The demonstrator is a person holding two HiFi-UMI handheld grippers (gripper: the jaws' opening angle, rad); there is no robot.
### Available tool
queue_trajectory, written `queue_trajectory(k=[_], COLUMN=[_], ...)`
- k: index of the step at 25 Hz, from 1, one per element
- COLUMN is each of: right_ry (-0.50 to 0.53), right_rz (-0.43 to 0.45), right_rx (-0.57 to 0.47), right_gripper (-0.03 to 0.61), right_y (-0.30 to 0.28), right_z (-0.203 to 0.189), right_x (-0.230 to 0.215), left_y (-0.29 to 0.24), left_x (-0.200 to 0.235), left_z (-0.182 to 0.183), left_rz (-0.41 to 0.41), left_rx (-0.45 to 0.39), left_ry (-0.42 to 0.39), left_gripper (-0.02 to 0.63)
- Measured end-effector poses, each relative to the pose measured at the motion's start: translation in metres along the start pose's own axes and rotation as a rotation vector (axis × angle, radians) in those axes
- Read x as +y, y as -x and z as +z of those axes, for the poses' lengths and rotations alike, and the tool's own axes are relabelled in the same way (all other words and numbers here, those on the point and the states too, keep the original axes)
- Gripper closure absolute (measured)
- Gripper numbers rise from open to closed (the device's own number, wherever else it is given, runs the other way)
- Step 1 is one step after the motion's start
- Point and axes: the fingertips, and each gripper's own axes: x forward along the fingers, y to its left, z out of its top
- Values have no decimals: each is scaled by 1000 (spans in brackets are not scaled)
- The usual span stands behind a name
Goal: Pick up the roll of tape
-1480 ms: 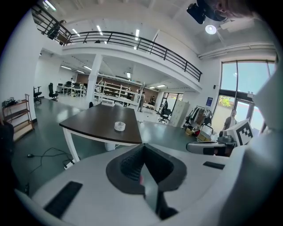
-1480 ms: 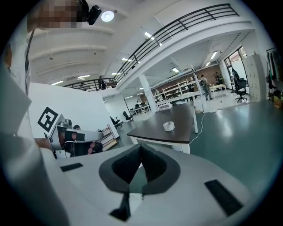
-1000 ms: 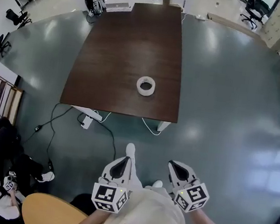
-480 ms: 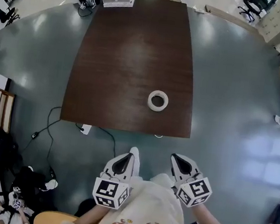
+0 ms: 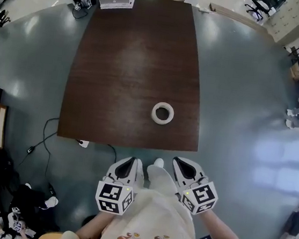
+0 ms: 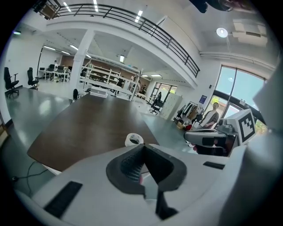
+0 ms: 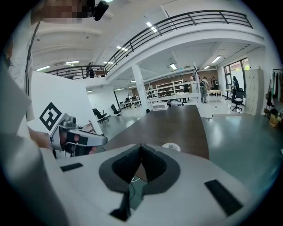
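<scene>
A white roll of tape (image 5: 162, 113) lies flat on the dark brown table (image 5: 130, 60), near its front right corner. It also shows in the left gripper view as the tape roll (image 6: 134, 140) and in the right gripper view as the tape roll (image 7: 170, 146). My left gripper (image 5: 128, 166) and right gripper (image 5: 182, 166) hang side by side just short of the table's front edge, both pointing toward the table. Both are shut with nothing between their jaws. Neither touches the tape.
The table stands on a glossy grey floor (image 5: 247, 117). White cables and a power strip (image 5: 83, 143) lie under the table's front left corner. Equipment sits at the far end (image 5: 116, 1). Office chairs and shelves line the room's edges.
Both grippers have come closer to the table's front edge, which now lies just ahead of them. The tape roll shows nearer and lower in the head view. Jaws stayed shut.
</scene>
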Motion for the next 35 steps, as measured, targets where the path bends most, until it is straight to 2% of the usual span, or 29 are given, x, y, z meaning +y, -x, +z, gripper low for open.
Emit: queue_trajectory(k=[6, 13, 16, 18, 28, 30, 35], right_ry=[79, 203, 260, 301, 381, 398, 464], right_rz=[53, 144, 184, 201, 270, 283, 298], right_rx=[39, 91, 132, 163, 343, 375, 444], right_gripper=[571, 566, 488, 477, 407, 407, 407], right_y=[-16, -47, -67, -81, -149, -160, -187], right_z=[3, 11, 12, 10, -26, -32, -51], right_x=[-10, -24, -28, -33, -49, -51, -52], left_y=[-6, -7, -8, -8, 0, -1, 4], left_x=[-9, -14, -12, -11, 1, 2, 8], left_z=[-6, -17, -14, -15, -31, -31, -37], left_rz=[24, 99, 99, 99, 120, 116, 140], left_rx=[15, 12, 1, -9, -42, -52, -58], left_ry=[6, 87, 106, 129, 240, 261, 288], left_gripper=[607, 607, 607, 607, 596, 565, 565])
